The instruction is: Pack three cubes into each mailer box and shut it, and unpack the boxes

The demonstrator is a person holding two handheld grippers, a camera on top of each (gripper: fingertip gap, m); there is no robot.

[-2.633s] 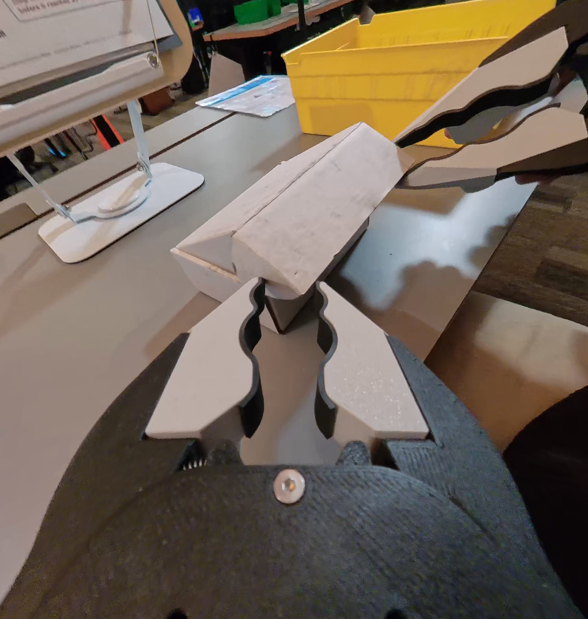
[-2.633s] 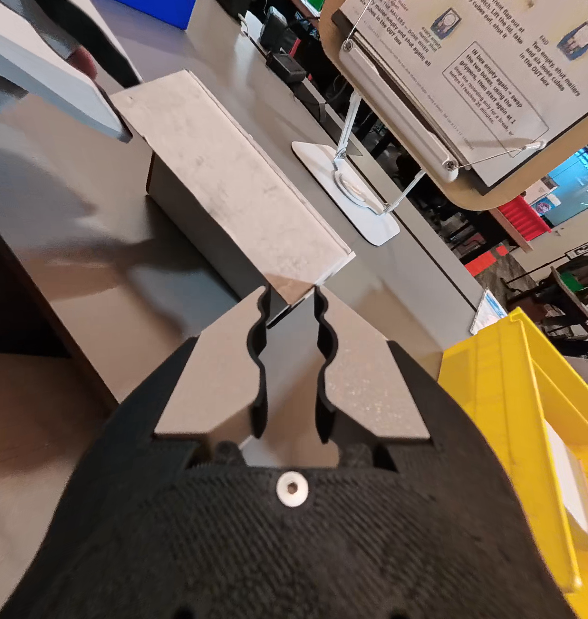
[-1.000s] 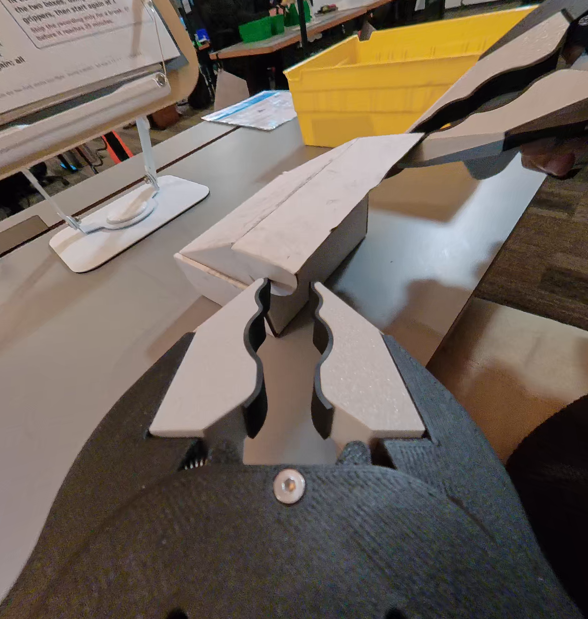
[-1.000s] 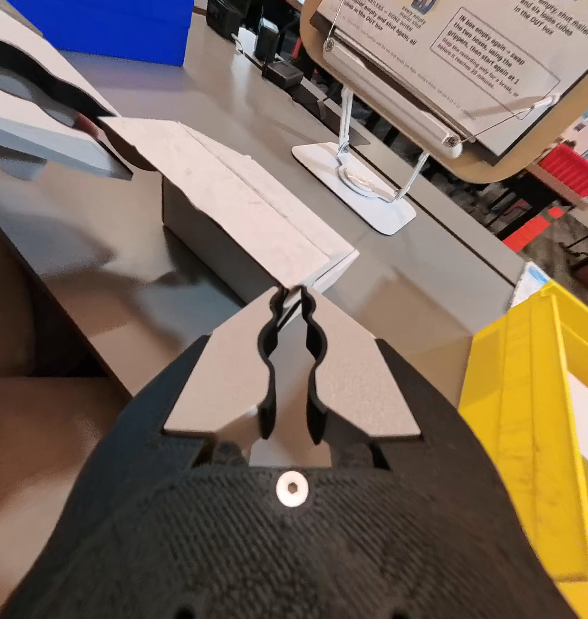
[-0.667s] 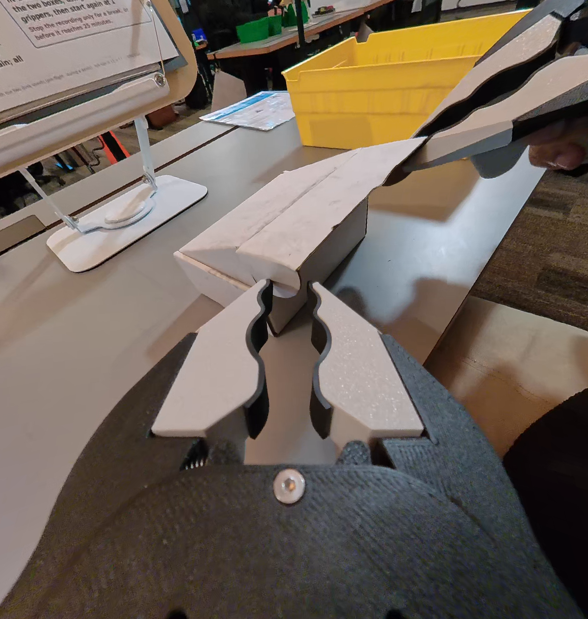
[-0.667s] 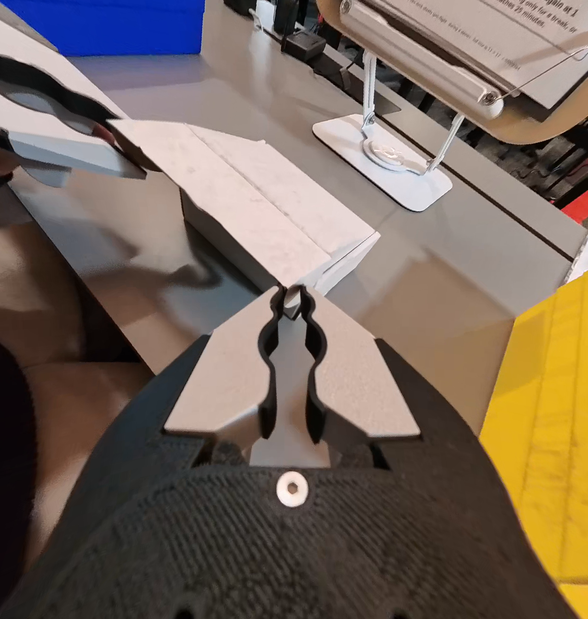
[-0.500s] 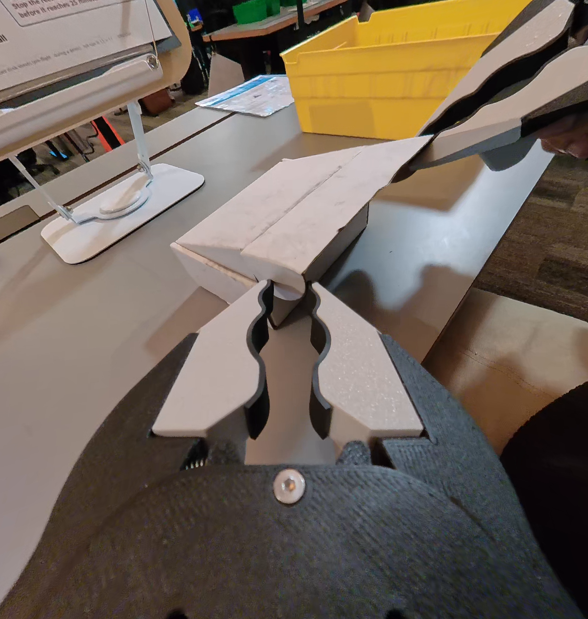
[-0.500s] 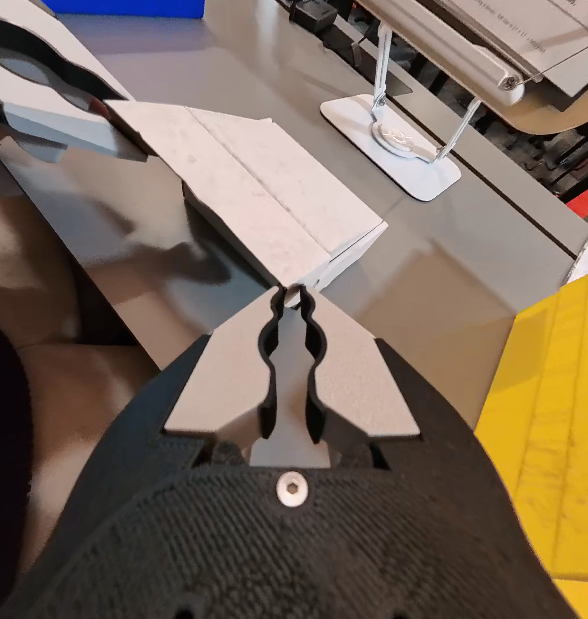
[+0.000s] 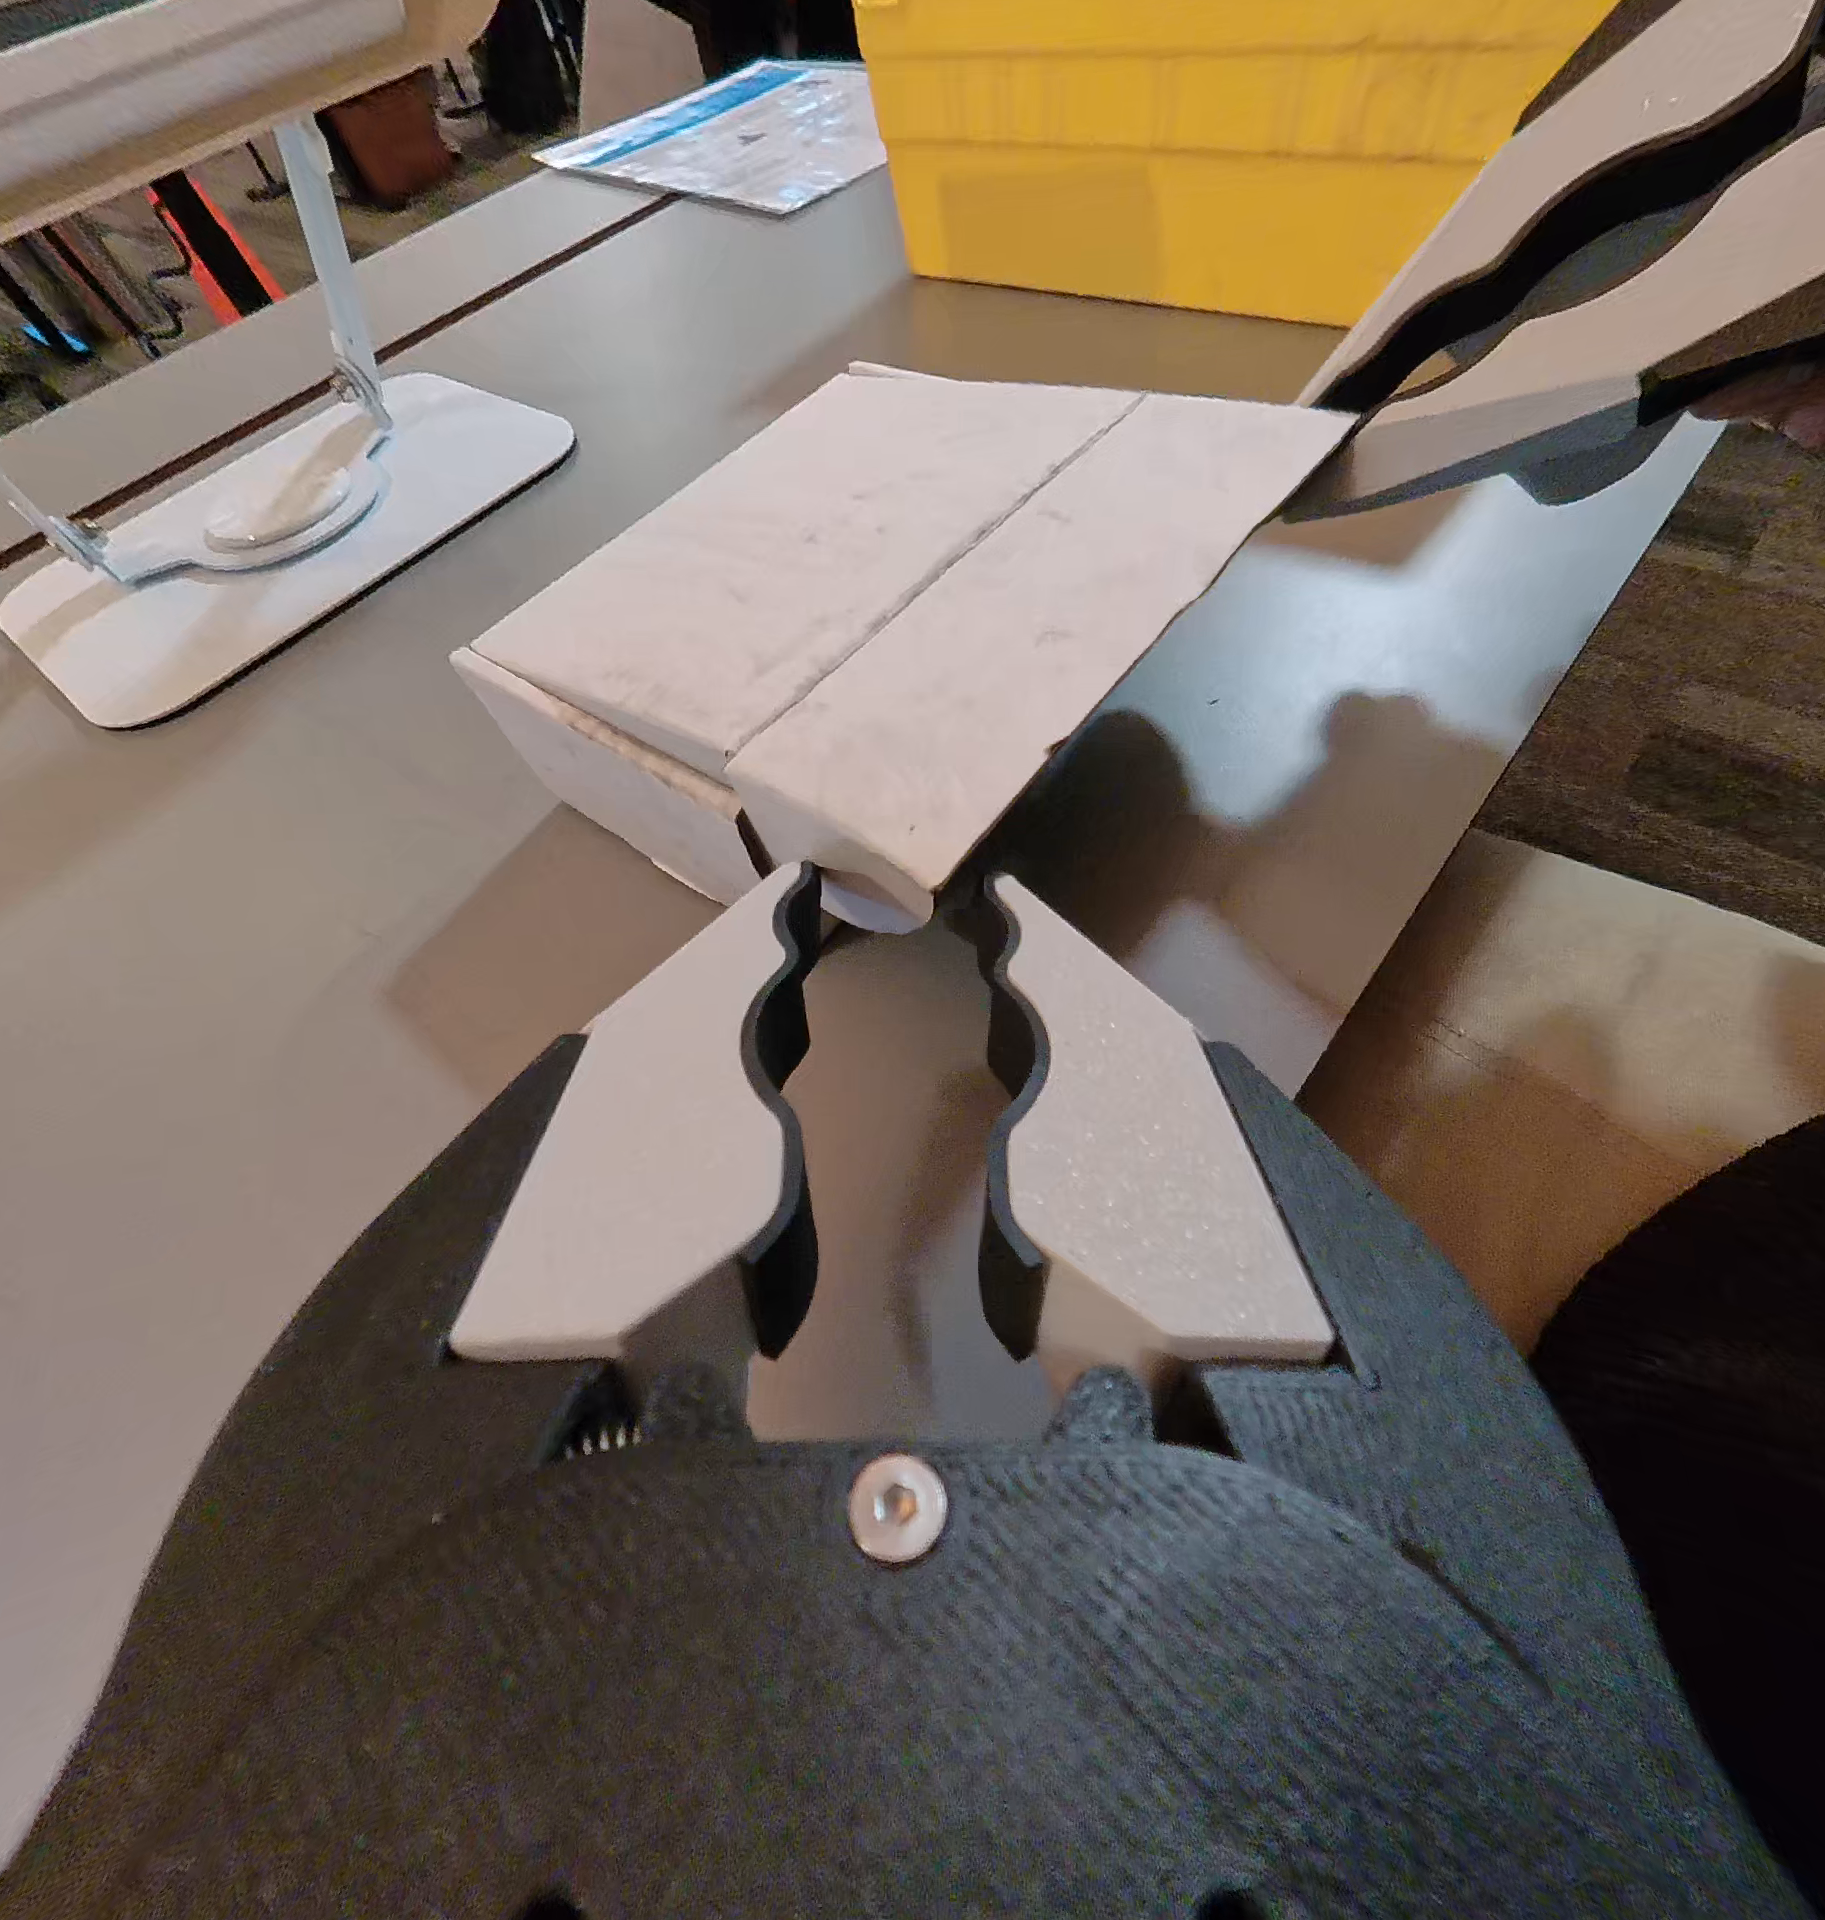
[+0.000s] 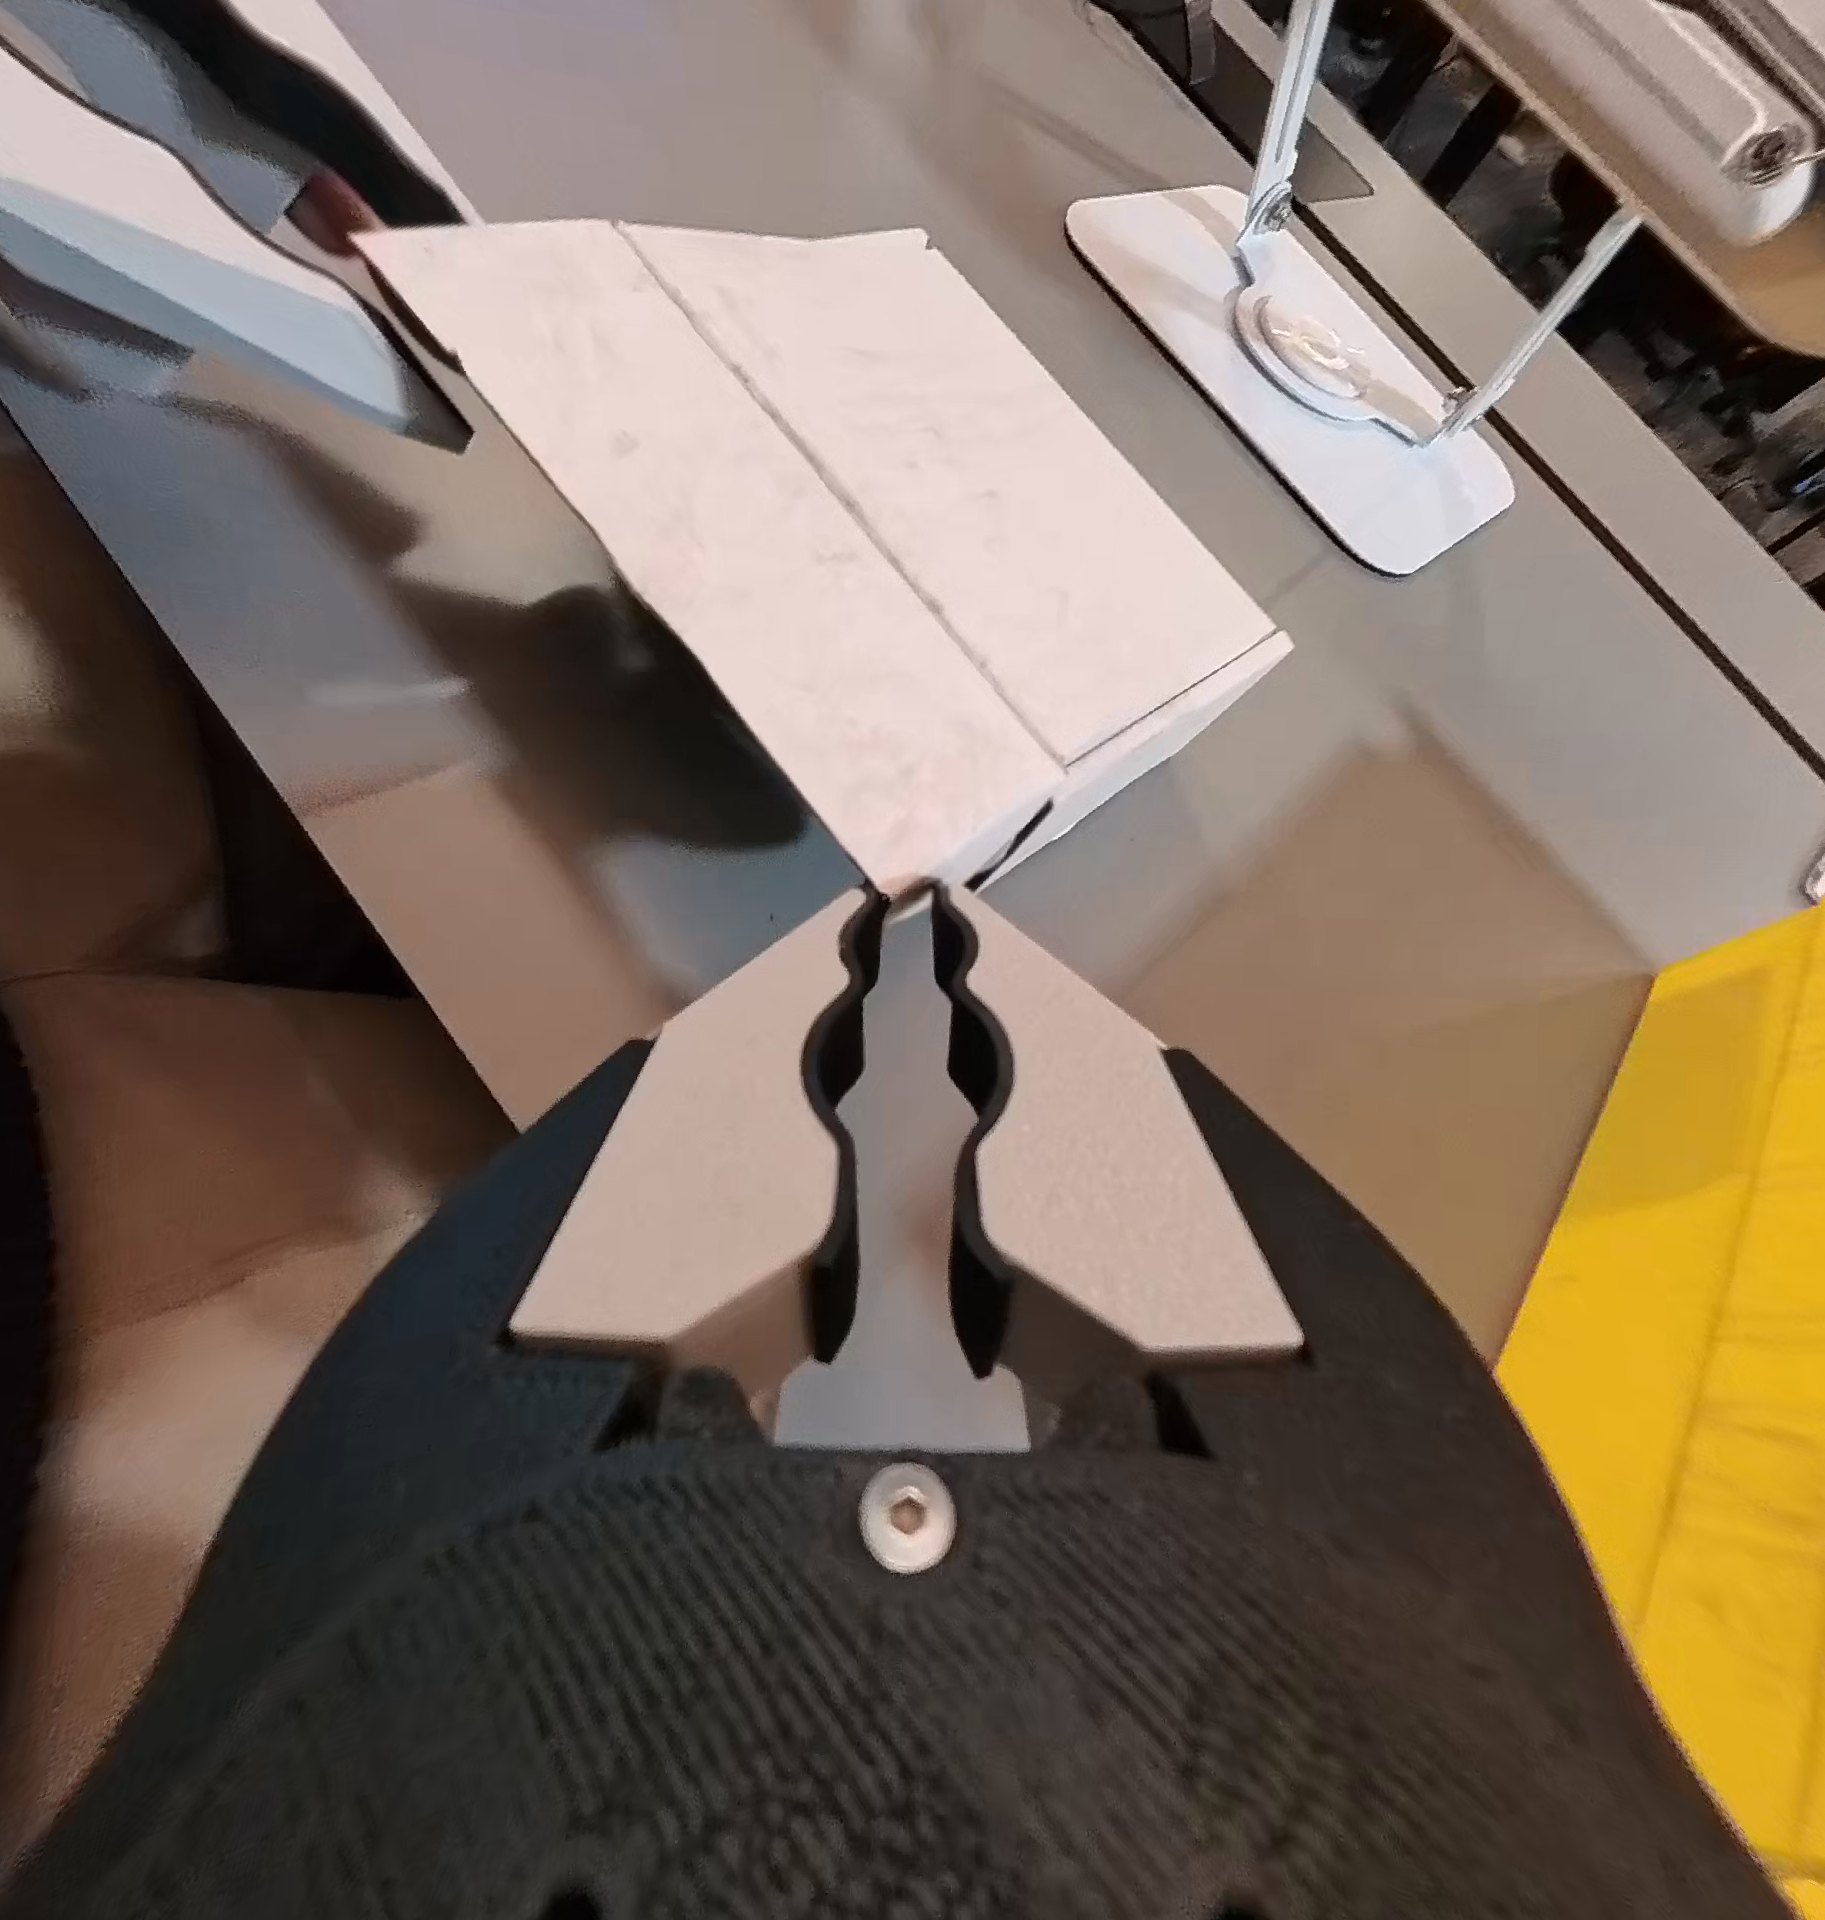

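Document stand at 10 o'clock on grey table. White mailer box centre, front flap raised. Left gripper fingers part-open around flap's near corner. Right gripper pinches flap's opposite corner. Yellow bin at 1 o'clock.

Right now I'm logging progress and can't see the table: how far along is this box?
Done: the white box sits on the table, lid down. In hand: the right gripper pinches one corner of its front flap, raised level; the left gripper is open at the other corner. Left: whether packing or unpacking; contents are hidden.
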